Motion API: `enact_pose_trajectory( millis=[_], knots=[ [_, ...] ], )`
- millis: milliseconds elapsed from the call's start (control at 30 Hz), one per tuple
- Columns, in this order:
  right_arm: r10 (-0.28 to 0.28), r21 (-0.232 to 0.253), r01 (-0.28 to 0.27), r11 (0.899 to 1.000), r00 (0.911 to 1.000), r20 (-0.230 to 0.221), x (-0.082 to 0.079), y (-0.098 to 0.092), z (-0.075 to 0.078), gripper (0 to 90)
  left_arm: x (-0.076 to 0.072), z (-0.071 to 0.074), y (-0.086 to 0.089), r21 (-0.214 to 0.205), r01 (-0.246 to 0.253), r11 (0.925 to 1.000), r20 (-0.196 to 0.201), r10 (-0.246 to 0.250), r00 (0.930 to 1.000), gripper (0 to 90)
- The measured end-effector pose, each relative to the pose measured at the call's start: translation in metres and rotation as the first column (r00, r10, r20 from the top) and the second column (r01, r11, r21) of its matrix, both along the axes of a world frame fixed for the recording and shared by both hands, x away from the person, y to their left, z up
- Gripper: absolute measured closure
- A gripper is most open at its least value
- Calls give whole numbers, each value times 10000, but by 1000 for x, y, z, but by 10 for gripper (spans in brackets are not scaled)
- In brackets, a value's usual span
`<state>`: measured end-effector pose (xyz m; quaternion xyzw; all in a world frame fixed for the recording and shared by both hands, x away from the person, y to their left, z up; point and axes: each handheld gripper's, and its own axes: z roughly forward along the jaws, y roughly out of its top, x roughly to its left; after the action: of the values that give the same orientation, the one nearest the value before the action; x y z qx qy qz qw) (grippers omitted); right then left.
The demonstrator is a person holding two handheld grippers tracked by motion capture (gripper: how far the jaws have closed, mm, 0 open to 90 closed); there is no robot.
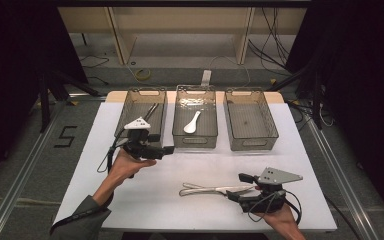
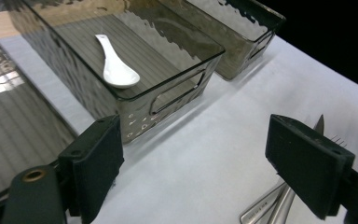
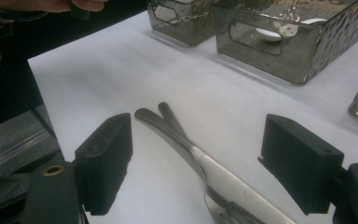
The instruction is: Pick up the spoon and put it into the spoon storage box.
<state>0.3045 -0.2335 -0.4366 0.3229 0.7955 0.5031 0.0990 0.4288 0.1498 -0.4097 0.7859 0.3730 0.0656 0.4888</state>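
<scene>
Work in hand: sorting cutlery from the tabletop [image 1: 145, 200] into three clear bins.
Landmark: the middle bin [image 1: 195, 141].
Done so far: a white spoon [image 1: 192, 123] lies inside the middle bin; dark slim utensils [image 1: 151, 111] rest in the left bin [image 1: 130, 107].
Still empty: the right bin [image 1: 250, 141], as far as I can tell.
Left to sort: a knife [image 3: 223, 179] and a fork [image 3: 179, 128], crossed and touching, on the tabletop well in front of the middle bin.
Left gripper [image 1: 162, 150]: just in front of the middle bin's left corner, jaws wide, nothing between them.
Right gripper [image 1: 235, 187]: low at the knife and fork, jaws wide on either side of them, pads not pressing.
Judgement: roughly halfway; the pair on the tabletop is yet to be gripped and binned.
</scene>
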Motion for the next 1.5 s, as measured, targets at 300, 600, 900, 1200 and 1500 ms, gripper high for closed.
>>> enact_pose_trajectory(
  millis=[300, 600, 900, 1200, 1500],
  knots=[
    [234, -142, -234, 9996, 9997, -7, 3, 5, 1, 269, -22, -2, 17, -469, -376, 9982, 382, 394, 9985, 180],
    [438, -516, -440, 9977, 9990, -53, 7, 12, 2, 273, -31, -4, 23, -406, -447, 9982, 705, 474, 9964, 176],
    [1071, -1194, -1080, 9870, 9941, -143, 14, 27, 4, 273, -41, -3, 28, -456, -562, 9974, 1047, 607, 9927, 173],
    [1642, -1858, -1683, 9681, 9857, -370, 25, 44, 1, 273, -47, -4, 35, -666, -743, 9950, 980, 806, 9919, 167],
    [1930, -2253, -1985, 9539, 9801, -461, 33, 56, 0, 272, -51, -5, 37, -587, -659, 9961, 1055, 718, 9918, 159]
  ],
)
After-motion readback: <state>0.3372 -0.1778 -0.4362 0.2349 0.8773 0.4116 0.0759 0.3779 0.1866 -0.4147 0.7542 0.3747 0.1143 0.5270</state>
